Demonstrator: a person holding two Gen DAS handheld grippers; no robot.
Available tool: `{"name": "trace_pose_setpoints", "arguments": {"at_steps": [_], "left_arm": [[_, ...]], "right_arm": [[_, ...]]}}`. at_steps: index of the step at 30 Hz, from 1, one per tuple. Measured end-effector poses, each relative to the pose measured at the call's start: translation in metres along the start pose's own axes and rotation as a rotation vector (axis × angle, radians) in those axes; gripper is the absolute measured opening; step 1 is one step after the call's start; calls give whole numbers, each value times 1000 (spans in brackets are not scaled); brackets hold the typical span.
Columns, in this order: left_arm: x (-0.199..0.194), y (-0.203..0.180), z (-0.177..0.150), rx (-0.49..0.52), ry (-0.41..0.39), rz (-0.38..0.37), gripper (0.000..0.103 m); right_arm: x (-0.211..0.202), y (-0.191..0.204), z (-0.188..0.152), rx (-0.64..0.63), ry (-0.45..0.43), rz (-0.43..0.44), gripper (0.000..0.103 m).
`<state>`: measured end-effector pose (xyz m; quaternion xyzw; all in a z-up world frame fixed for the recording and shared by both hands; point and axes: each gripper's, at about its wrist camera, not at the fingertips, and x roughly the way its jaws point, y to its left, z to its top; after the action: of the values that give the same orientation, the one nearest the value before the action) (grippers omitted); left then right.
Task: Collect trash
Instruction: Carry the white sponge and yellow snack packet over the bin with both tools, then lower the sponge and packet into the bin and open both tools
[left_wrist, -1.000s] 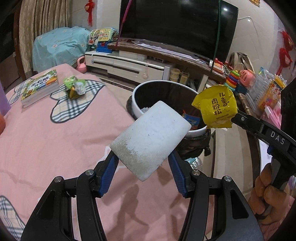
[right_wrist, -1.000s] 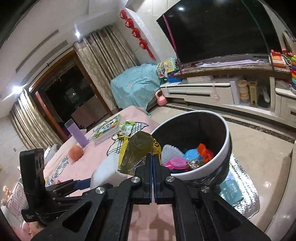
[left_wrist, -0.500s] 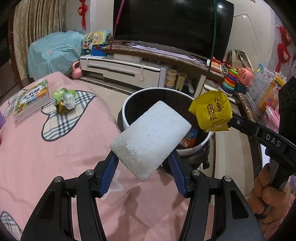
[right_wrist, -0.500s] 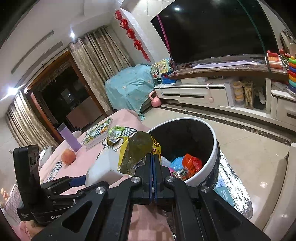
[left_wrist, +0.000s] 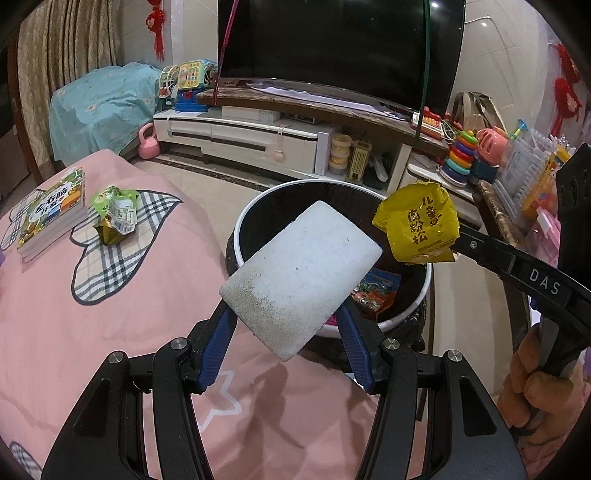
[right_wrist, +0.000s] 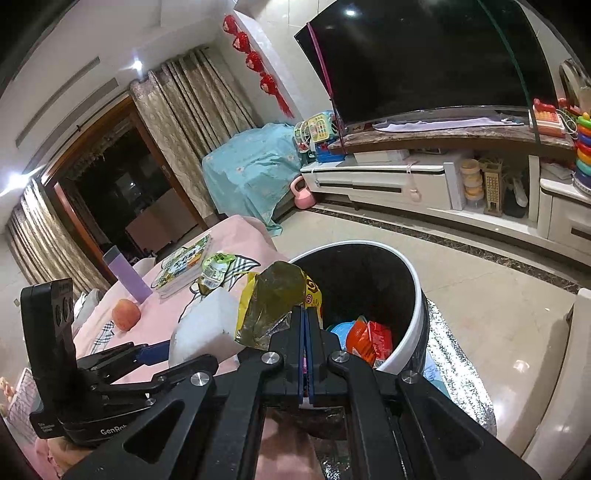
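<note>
Left wrist view: the left hand-held gripper (left_wrist: 286, 332) pinches a white foam block (left_wrist: 301, 278) between its blue pads; the block hides the pad faces and part of the trash bin (left_wrist: 424, 291) behind it. The right hand-held gripper (left_wrist: 460, 243) comes in from the right, its jaws pressed together on a crumpled yellow wrapper (left_wrist: 419, 229) above the bin's far right rim; only part of the hand (left_wrist: 532, 387) holding it shows, cut off by the frame.

The bin stands on the floor just beside the edge of the pink-covered table (left_wrist: 110, 295). Its dark inside shows an orange packet (left_wrist: 375, 291); the rest of its contents is hard to make out.

Toward the table's far left corner lie a green wrapper (left_wrist: 116, 214) and a stack of books (left_wrist: 51, 218), just beside each other.

Right wrist view: the yellow wrapper's back (right_wrist: 275, 299) blocks the bin's near rim, and the foam block (right_wrist: 207, 328) is half hidden behind the right hand-held gripper's frame. A peach (right_wrist: 126, 314) and a purple cup (right_wrist: 127, 273) stand further back on the table.
</note>
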<state>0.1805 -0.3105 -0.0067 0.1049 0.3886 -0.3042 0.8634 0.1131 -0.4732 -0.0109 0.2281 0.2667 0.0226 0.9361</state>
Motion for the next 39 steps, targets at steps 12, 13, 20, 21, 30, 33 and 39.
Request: {"name": "trace_pose_setpoints", "arguments": {"at_steps": [12,13,20,21,30,33,39], "left_arm": [[20,-4,17,25,26,16,56],[21,-5,18,30,25,17,56],[28,-10,22,50,35,23,56],[28,-11,22,52,36,23,56],[35,-17,30,64,47,29,56],[38,-19,31,67,52,29,56],[43,-21,34,67,59,34,56]], "right_arm": [[15,-7,12,-19,33,-33,1],[16,-7,13,-22,36,-36,1],[21,-11,17,-28,47,-48,1],[21,-11,17,-28,49,-48,1],[30,-16,20,-27,87,-59,1],[30,-18,21,-27,94,-64,1],[30,-19,22,-30,97,-68,1]]}}
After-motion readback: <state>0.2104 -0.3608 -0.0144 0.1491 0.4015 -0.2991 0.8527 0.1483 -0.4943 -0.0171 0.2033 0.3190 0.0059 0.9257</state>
